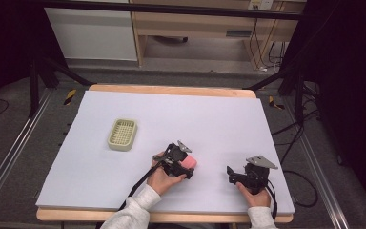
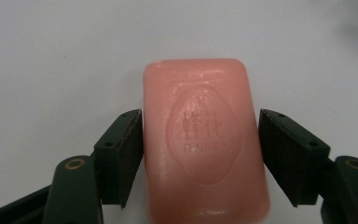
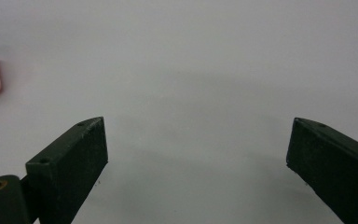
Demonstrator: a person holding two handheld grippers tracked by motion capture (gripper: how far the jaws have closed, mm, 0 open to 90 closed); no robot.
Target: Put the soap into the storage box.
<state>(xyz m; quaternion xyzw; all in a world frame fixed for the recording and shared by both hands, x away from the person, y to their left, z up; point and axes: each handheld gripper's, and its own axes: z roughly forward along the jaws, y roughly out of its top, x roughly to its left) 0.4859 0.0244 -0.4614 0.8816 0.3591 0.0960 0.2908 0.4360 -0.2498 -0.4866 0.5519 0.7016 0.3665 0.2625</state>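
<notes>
A: Appearance of the soap bar [image 2: 205, 140]?

B: Salmon pink, oblong, with rounded corners and a smooth, slightly waxy sheen. Oval medallion pressed into the top face, with embossed characters above a line of small Latin letters, too soft to read with confidence. Near end blurred in the left gripper view.

A: Location?

B: Flat on the white table sheet [image 1: 209, 119], front centre, just ahead of the person's left hand [image 1: 159, 179]. Well apart from the pale green slotted dish [image 1: 123, 134], off to the left and farther back. One pink corner at the left edge of the right gripper view.

A: Left gripper [image 1: 183, 164]?

B: Partly closed around the bar. Pads [image 2: 130, 154] set against the two long sides, one each side, with no gap seen between pad and soap. Bar level on the sheet.

A: Right gripper [image 1: 231, 174]?

B: Jaws spread wide, only bare sheet between them. Low over the table at front right, held in the right hand [image 1: 253, 193], well apart from the bar.
</notes>
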